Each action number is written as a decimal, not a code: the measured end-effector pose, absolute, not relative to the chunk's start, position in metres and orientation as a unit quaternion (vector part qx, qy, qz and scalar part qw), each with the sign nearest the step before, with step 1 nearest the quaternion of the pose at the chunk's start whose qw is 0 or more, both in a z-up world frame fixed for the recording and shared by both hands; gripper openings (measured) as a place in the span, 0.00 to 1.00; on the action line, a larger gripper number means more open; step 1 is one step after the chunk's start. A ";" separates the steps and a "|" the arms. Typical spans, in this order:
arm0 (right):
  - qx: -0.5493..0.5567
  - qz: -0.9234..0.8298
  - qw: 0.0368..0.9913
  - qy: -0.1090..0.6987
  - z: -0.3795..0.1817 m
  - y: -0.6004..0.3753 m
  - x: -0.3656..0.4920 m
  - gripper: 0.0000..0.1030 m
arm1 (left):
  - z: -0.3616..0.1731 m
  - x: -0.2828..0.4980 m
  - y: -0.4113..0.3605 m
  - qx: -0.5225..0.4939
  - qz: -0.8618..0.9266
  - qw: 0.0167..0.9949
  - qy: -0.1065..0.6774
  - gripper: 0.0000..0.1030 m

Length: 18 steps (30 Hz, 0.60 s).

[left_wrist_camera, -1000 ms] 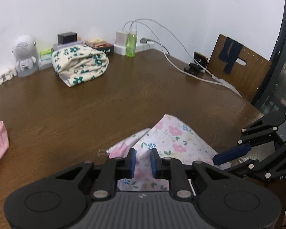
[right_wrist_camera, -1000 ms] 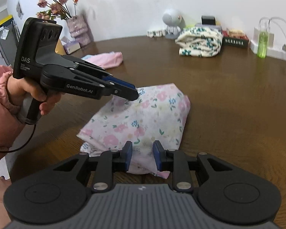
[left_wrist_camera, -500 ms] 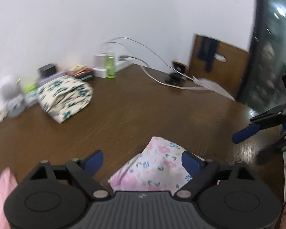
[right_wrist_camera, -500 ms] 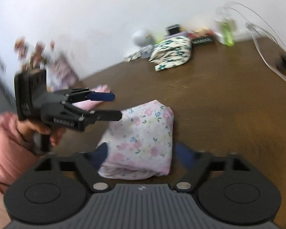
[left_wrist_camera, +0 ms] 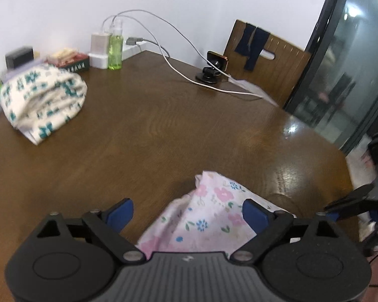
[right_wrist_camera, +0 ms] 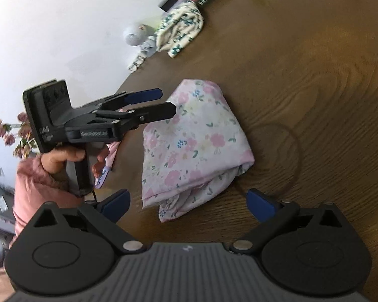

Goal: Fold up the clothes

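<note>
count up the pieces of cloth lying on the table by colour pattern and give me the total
Pink floral garment: 1
Cream garment with green flowers: 1
Plain pink cloth: 1, mostly hidden behind the left gripper
Total: 3

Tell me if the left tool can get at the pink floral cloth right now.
Probably yes. The left tool hangs open beside the pink floral cloth, which lies folded on the table with nothing over it or between them. The right tool is open too and holds nothing.

Two folded garments [right_wrist_camera: 194, 143] [left_wrist_camera: 41, 100], two grippers [left_wrist_camera: 187, 214] [right_wrist_camera: 187, 205]
</note>
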State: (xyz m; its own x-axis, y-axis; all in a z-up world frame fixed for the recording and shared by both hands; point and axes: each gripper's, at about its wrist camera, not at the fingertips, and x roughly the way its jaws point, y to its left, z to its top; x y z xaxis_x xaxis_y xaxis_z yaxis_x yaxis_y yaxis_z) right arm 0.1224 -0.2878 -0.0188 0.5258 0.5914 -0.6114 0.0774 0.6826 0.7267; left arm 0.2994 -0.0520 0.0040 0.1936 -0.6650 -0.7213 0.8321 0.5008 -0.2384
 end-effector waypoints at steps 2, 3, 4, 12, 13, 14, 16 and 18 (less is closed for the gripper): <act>0.370 0.153 0.795 0.456 -0.022 -0.283 0.126 0.93 | -0.005 0.303 -0.047 0.090 -0.489 0.762 0.414 0.83; 0.371 0.149 0.796 0.455 -0.022 -0.280 0.128 0.92 | -0.009 0.306 -0.045 0.083 -0.490 0.760 0.420 0.83; 0.370 0.147 0.798 0.453 -0.022 -0.277 0.129 0.92 | -0.013 0.308 -0.043 0.074 -0.492 0.756 0.425 0.82; 0.358 0.127 0.810 0.447 -0.023 -0.273 0.139 0.55 | -0.019 0.291 -0.021 0.027 -0.481 0.766 0.425 0.51; 0.354 0.123 0.812 0.446 -0.024 -0.274 0.141 0.51 | -0.018 0.285 -0.017 0.020 -0.470 0.772 0.426 0.49; 0.351 0.123 0.814 0.446 -0.025 -0.277 0.144 0.44 | -0.018 0.279 -0.012 0.014 -0.460 0.779 0.427 0.48; 0.344 0.125 0.817 0.446 -0.026 -0.283 0.151 0.39 | -0.018 0.266 -0.002 -0.005 -0.433 0.792 0.430 0.46; 0.328 0.133 0.821 0.447 -0.026 -0.285 0.161 0.38 | -0.018 0.251 0.009 -0.033 -0.405 0.804 0.434 0.45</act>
